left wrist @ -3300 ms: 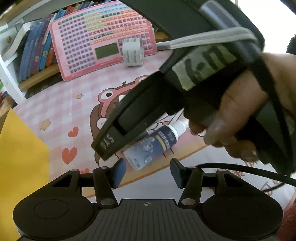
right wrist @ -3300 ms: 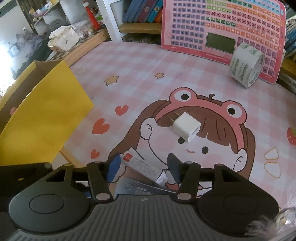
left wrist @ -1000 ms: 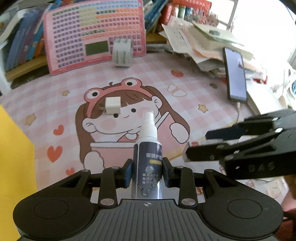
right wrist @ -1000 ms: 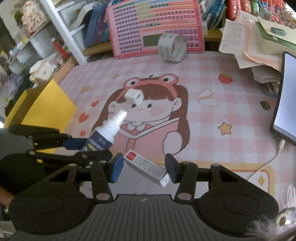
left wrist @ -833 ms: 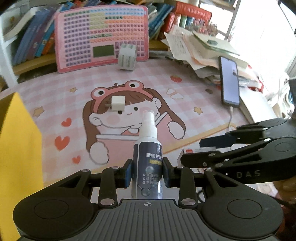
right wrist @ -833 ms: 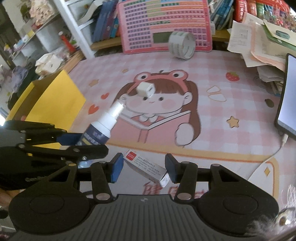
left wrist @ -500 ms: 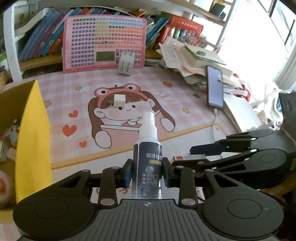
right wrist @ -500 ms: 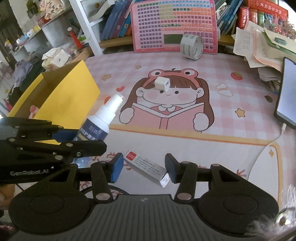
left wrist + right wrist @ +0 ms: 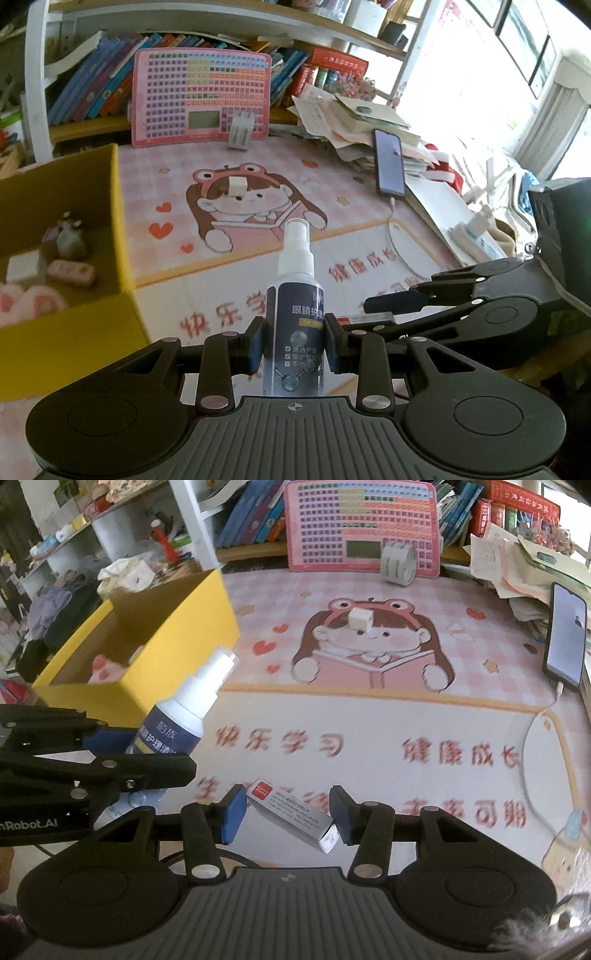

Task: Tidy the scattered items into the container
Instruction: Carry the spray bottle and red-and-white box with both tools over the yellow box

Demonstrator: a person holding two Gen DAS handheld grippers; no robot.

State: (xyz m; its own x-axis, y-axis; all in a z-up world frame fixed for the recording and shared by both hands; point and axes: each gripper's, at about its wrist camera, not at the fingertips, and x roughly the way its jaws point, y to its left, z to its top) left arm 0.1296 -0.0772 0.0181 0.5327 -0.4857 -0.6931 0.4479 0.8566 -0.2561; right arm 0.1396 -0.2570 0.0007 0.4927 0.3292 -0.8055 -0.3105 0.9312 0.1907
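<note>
Both loads lifted, yellow box [image 9: 122, 236] waiting at nine o'clock.

The left gripper [image 9: 294, 345] is clamped on one spray bottle [image 9: 295, 317]; the right gripper [image 9: 287, 814] pinches one small carton [image 9: 291, 814] cornerwise. Best carry both clear over the rim before letting go. On the mat [image 9: 369, 738]: one white plug [image 9: 360, 619], one tape roll [image 9: 399, 563].
</note>
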